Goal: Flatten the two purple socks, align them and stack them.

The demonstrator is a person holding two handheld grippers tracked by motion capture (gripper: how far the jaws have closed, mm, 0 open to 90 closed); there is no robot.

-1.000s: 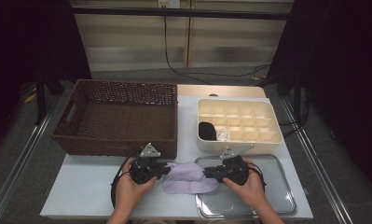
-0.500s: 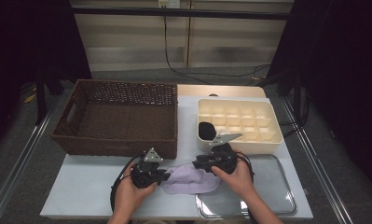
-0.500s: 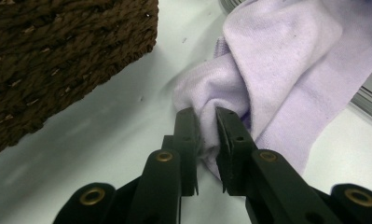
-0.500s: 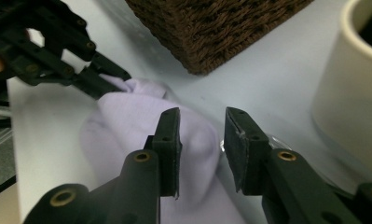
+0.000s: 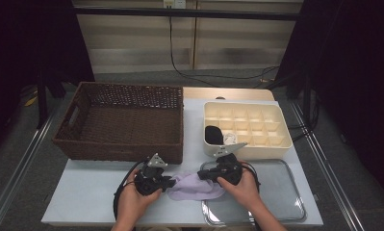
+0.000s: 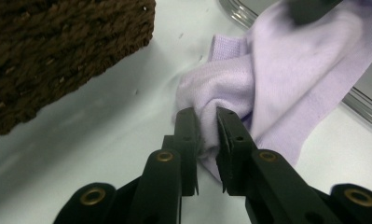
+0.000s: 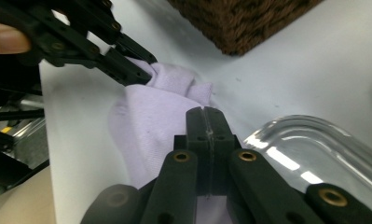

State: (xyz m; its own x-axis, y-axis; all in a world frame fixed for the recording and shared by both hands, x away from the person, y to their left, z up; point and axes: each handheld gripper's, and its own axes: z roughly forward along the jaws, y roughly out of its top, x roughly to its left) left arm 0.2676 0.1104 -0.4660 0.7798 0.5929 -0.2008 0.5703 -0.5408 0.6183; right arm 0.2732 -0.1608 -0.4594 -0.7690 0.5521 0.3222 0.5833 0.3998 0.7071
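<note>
A lilac sock [image 5: 194, 186] lies crumpled on the white table, partly over the left rim of a metal tray [image 5: 276, 190]. My left gripper [image 5: 172, 183] comes in from the left and is shut on a bunched fold of the sock [image 6: 277, 60], the cloth pinched between its pads [image 6: 207, 116]. My right gripper [image 5: 201, 174] reaches in from the right. Its jaws have just been closing and now meet flush [image 7: 206, 114] just above the sock [image 7: 151, 116], with no cloth visible between them. The left gripper's tips [image 7: 146, 70] bite the sock's far end.
A dark wicker basket [image 5: 117, 147] stands right behind the left gripper. A cream compartment box [image 5: 247, 150] sits behind the right hand, holding a black item [image 5: 212, 134] and a white one [image 5: 229, 138]. The table's front edge is close to both hands.
My right gripper has shifted left, from the tray's edge over onto the sock, after lifting briefly towards the box. The left gripper and its hold on the sock have stayed put.
</note>
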